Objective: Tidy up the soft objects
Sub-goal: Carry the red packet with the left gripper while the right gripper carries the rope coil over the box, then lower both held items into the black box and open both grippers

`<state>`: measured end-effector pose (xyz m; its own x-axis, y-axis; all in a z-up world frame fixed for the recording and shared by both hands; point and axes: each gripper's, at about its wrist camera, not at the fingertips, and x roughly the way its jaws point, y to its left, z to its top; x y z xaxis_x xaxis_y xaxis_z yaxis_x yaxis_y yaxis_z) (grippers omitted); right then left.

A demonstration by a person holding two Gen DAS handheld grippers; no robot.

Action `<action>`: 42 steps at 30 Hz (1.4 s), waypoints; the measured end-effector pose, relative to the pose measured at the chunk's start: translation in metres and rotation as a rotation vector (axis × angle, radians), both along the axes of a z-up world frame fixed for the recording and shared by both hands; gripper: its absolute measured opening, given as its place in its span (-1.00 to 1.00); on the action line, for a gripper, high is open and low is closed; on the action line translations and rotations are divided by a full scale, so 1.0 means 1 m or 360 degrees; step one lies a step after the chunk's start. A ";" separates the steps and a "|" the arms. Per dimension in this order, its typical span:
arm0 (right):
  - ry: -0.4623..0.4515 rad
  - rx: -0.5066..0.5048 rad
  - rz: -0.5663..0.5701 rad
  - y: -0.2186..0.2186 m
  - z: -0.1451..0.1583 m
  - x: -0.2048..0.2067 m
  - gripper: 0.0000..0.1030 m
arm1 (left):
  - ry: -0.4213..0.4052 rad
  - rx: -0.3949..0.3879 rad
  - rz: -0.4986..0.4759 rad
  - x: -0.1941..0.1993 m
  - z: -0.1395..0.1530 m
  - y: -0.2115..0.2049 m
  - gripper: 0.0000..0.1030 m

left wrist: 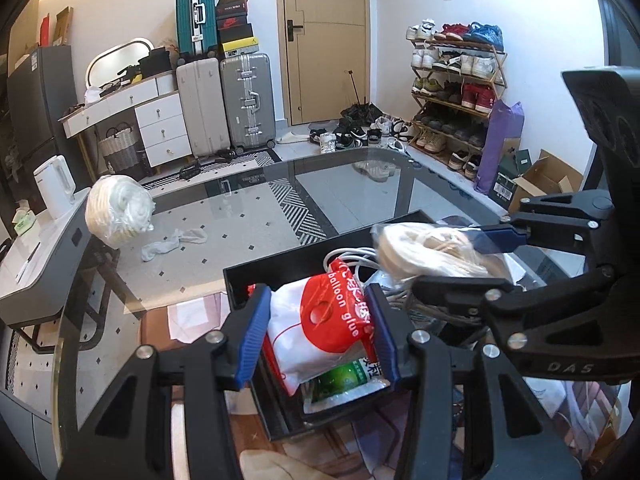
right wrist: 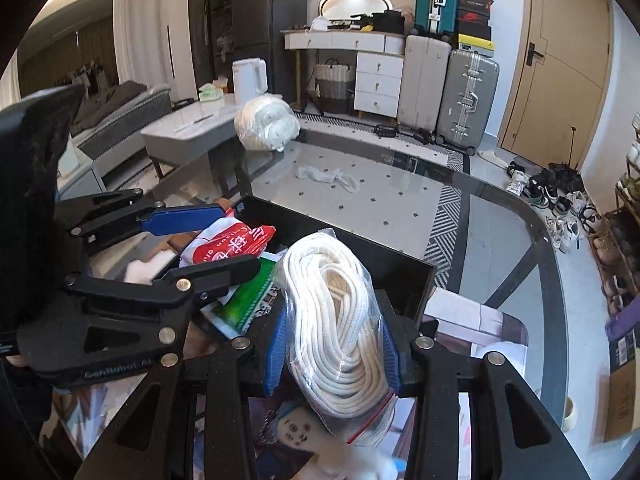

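Note:
My left gripper (left wrist: 318,308) is shut on a red and white packet (left wrist: 320,320) marked "balloon glue", held over a black tray (left wrist: 288,268) on the glass table. A green packet (left wrist: 344,384) lies under it in the tray. To its right, my right gripper (left wrist: 448,260) is shut on a clear bag of coiled white rope (left wrist: 432,252). In the right wrist view the rope bag (right wrist: 340,320) sits between the blue pads of the right gripper (right wrist: 336,336) above the tray (right wrist: 384,256). The left gripper (right wrist: 240,240) holds the red packet (right wrist: 230,246) at the left.
A large white bundle in plastic (left wrist: 118,210) stands at the table's far left corner, with a white sock (left wrist: 172,242) lying near it. A grey side table with a white kettle (left wrist: 56,186) adjoins that corner. Suitcases, a shoe rack and boxes line the walls.

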<state>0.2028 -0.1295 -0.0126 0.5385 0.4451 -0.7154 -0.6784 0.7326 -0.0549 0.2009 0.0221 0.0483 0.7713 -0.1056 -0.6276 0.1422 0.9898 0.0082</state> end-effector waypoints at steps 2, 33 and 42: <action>-0.0001 -0.0037 0.0005 0.001 -0.007 0.005 -0.23 | 0.0016 0.0004 0.0000 0.006 -0.005 0.000 -0.08; -0.0111 -0.0127 0.0270 -0.012 -0.003 -0.004 0.89 | 0.0095 -0.0112 -0.0094 -0.012 -0.007 0.008 0.81; -0.0103 0.0087 -0.0020 -0.057 0.015 -0.037 0.99 | 0.0028 -0.0189 0.0044 -0.058 0.003 0.029 1.00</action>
<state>0.1661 -0.1864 0.0022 0.5888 0.4756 -0.6536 -0.6655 0.7442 -0.0581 0.1432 0.0508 0.0517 0.7641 -0.1587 -0.6253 0.1140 0.9872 -0.1113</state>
